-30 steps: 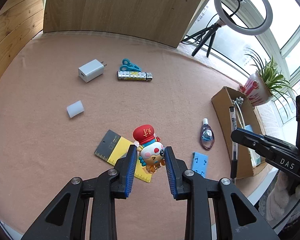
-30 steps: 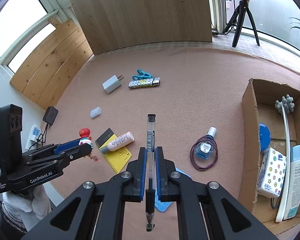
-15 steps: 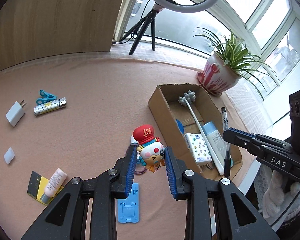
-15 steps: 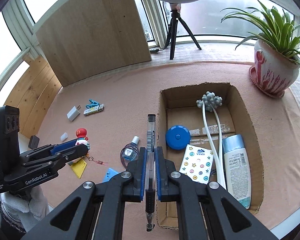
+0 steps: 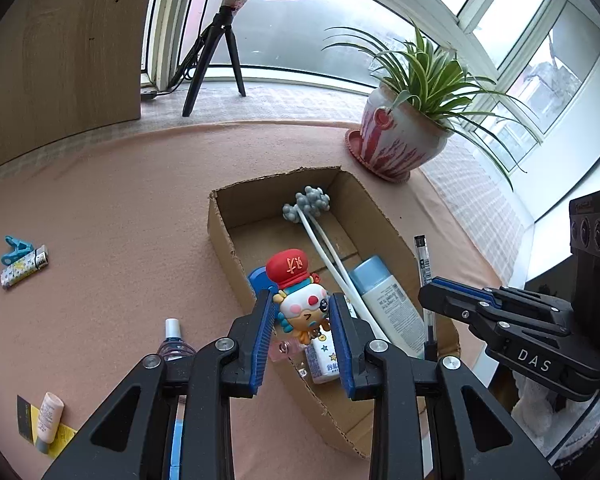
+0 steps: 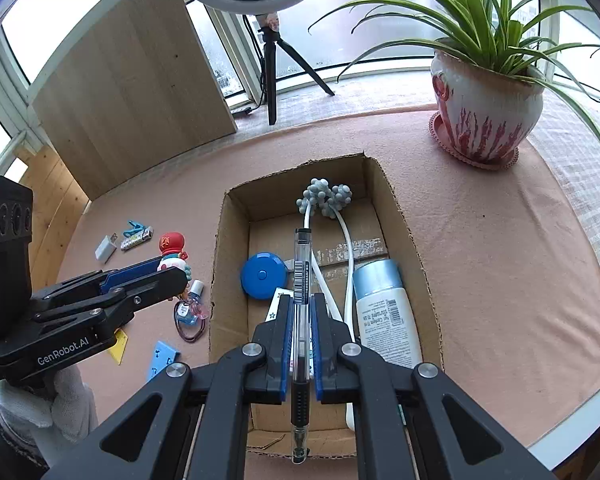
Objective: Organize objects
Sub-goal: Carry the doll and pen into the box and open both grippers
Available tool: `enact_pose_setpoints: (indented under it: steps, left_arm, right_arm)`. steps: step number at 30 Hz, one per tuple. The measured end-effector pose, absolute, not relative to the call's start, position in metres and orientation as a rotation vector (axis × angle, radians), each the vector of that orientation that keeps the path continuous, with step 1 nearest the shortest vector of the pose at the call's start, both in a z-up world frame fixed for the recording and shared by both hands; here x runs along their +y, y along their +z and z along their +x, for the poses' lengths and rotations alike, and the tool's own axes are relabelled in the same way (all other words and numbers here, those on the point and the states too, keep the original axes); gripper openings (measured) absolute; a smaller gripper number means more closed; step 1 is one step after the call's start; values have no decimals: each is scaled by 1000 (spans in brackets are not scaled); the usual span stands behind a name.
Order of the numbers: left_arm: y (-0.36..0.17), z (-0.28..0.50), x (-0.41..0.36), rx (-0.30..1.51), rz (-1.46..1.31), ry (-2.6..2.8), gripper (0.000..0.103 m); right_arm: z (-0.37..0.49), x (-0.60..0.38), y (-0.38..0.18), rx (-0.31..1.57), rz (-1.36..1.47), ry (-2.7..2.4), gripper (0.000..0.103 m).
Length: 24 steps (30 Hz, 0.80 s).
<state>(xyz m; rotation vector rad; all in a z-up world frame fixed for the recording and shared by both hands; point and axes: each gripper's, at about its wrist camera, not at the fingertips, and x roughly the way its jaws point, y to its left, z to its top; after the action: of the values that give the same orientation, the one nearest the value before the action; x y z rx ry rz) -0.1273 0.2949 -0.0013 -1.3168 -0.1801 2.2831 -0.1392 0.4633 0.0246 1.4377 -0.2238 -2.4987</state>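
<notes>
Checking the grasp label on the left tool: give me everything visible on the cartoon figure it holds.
The cartoon figure is a small glossy toy, plastic by its look: red cap with a gold mark, white face with pink cheeks and one winking eye, teal trim, orange body. A metal ring and a pink tag hang below it. It sits roughly upright between the blue pads of the left tool, which press its sides. It hangs clear of the table, in front of the cardboard box near its left wall. Nothing else touches it.

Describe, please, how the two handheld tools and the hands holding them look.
Both tools, left and right, are black angular plastic with blue ribbed pads and silver screws. One is marked "GenRobot.AI" and the other "DAS"; each has a boxy three-lens block. The hand wears a white knit glove.
</notes>
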Motion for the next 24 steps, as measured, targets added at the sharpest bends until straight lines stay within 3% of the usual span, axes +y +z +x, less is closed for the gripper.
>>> enact_pose_setpoints:
  steps: [10,14,24]
  left_arm:
    - [-6,-131,299,-172,-1359,2297,32]
    - [-4,-128,292,-175,-1363,2309,32]
    - [-2,-117,247,-220,-1384,2360,32]
  right_arm:
    - [-143,475,15,-242,1466,-2491,9]
    - [-141,473,15,-250,1469,-2493,37]
    - [-134,452,21,-234,1442,-2480,37]
